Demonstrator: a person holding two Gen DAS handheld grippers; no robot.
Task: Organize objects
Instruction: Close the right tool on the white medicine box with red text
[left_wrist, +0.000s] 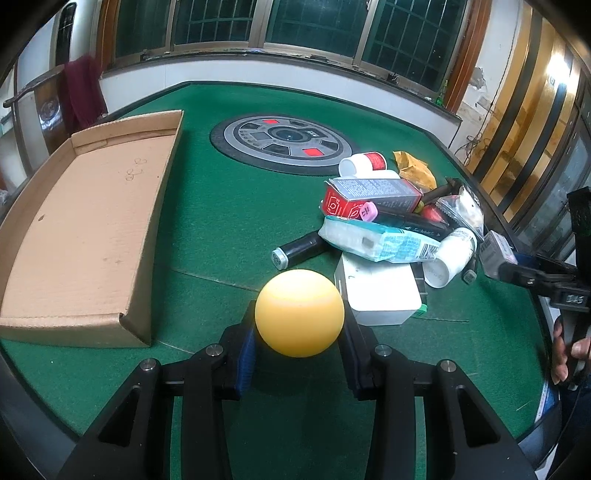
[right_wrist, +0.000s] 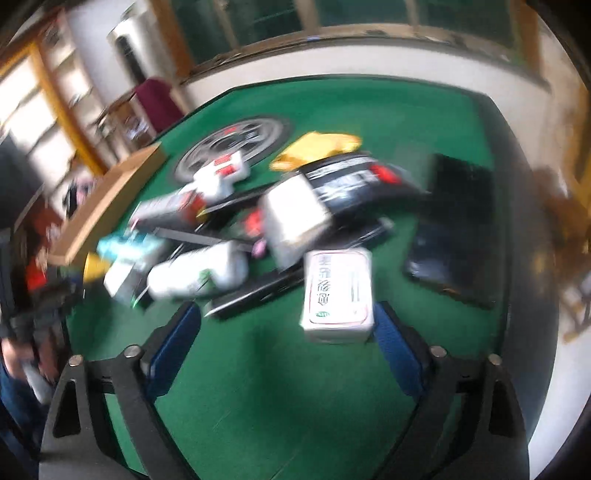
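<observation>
Between our left claw's (left_wrist: 299, 334) pads sits a pinched yellow ball (left_wrist: 299, 312); next, we carry it left to the cardboard tray (left_wrist: 85, 229).

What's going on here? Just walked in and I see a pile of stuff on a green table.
A person is sorting clutter with a handheld gripper in each hand. The left gripper is shut on a yellow ball, beside the empty cardboard tray. The right gripper has open jaws around a white box at the near edge of the pile; the box sits against the right-hand pad, not yet gripped. That view is blurred.
</observation>
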